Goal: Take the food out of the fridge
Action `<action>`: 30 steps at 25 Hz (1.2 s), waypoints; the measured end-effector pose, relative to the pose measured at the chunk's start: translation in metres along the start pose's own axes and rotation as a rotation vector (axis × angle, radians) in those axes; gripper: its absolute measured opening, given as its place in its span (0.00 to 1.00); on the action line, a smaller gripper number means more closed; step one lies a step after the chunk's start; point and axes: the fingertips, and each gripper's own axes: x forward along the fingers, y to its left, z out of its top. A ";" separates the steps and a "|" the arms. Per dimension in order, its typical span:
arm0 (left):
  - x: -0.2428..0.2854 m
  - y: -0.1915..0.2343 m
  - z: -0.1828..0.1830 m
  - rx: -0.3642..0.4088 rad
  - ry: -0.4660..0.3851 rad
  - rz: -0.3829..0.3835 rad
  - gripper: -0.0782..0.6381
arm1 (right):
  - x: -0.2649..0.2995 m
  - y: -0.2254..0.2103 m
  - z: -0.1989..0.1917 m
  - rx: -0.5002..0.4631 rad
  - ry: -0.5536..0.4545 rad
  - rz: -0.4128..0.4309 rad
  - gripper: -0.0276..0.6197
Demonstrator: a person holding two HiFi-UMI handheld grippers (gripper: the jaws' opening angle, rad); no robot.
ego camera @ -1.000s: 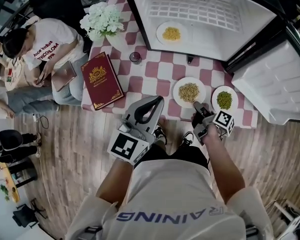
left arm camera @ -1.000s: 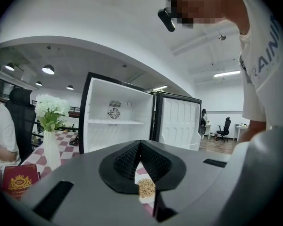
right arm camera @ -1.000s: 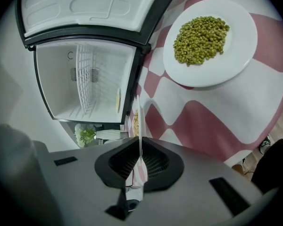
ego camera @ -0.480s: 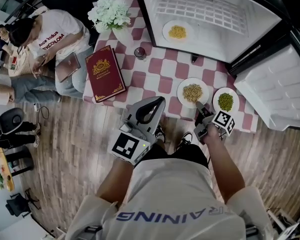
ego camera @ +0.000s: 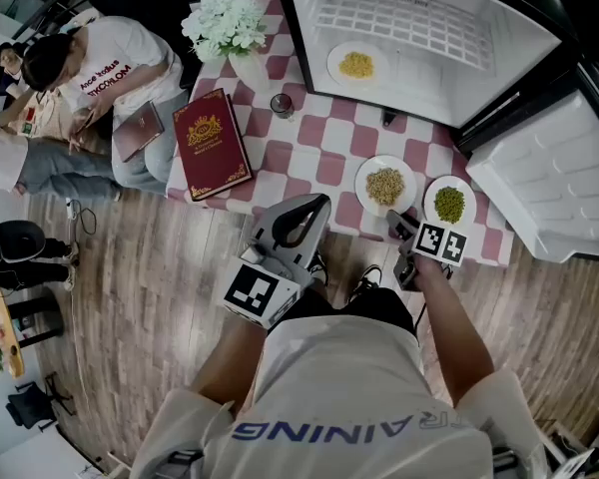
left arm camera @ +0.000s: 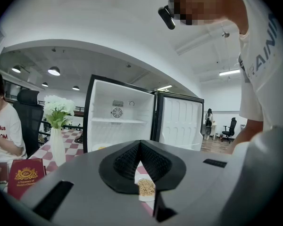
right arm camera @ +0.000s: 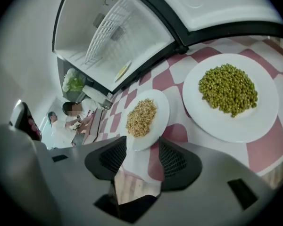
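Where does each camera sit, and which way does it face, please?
Head view: on the head, steeply down at table, fridge, left gripper, right gripper; forearms, torso show.
Left gripper view: rides that gripper, near level toward the fridge; shut jaws, torso show.
Right gripper view: rides that gripper, angled down at grain plate, pea plate; jaws have just been opening, gripping nothing.
Shared: grain plate, in all three.

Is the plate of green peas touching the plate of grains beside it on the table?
Apart. The right gripper view shows checked tablecloth between the pea plate and the grain plate.
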 end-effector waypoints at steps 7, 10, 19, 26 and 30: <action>-0.002 -0.001 0.005 0.021 -0.022 0.008 0.12 | -0.019 0.014 0.012 -0.121 -0.030 -0.019 0.32; -0.004 0.001 0.009 0.032 -0.039 0.013 0.12 | -0.033 0.031 0.031 -0.234 -0.115 -0.025 0.14; -0.005 0.004 0.038 0.048 -0.086 0.035 0.12 | -0.079 0.101 0.078 -0.477 -0.321 0.063 0.08; -0.010 0.008 0.062 0.080 -0.130 0.048 0.12 | -0.133 0.175 0.122 -0.577 -0.497 0.156 0.08; -0.015 0.014 0.075 0.090 -0.162 0.061 0.12 | -0.164 0.216 0.143 -0.621 -0.593 0.212 0.08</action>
